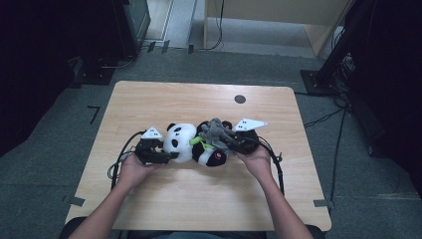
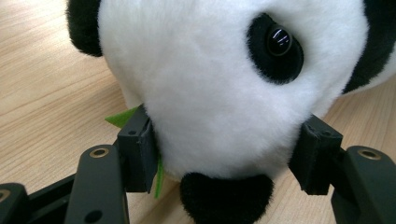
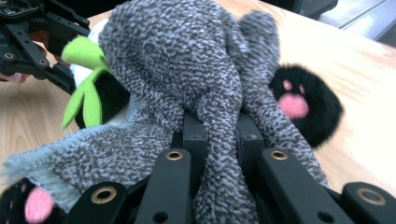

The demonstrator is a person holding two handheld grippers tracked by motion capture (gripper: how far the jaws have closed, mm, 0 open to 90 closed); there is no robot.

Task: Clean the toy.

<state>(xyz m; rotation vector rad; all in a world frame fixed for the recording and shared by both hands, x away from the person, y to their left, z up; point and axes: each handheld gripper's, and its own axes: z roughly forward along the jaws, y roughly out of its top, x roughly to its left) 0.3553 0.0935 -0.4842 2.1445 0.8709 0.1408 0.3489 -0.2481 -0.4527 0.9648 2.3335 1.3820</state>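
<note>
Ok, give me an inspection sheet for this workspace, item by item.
Surface: light wooden table, dark round spot near the far edge.
Job's things: plush panda lying mid-table; grey knitted cloth draped over its body.
Clutter: nothing seen.
Tongs: left tongs clamp the panda's white head; right tongs shut on a fold of the grey cloth.
Cables: black cables trail from both tongs toward the person.
Surroundings: grey carpet, wooden furniture beyond, dark stands at the sides.

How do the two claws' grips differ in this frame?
The left claw stands wide, its pads pressed on either side of the panda plush's white head; the right claw is pinched nearly shut on a thin fold of the grey knit cloth. Both hold something soft over the table.
</note>
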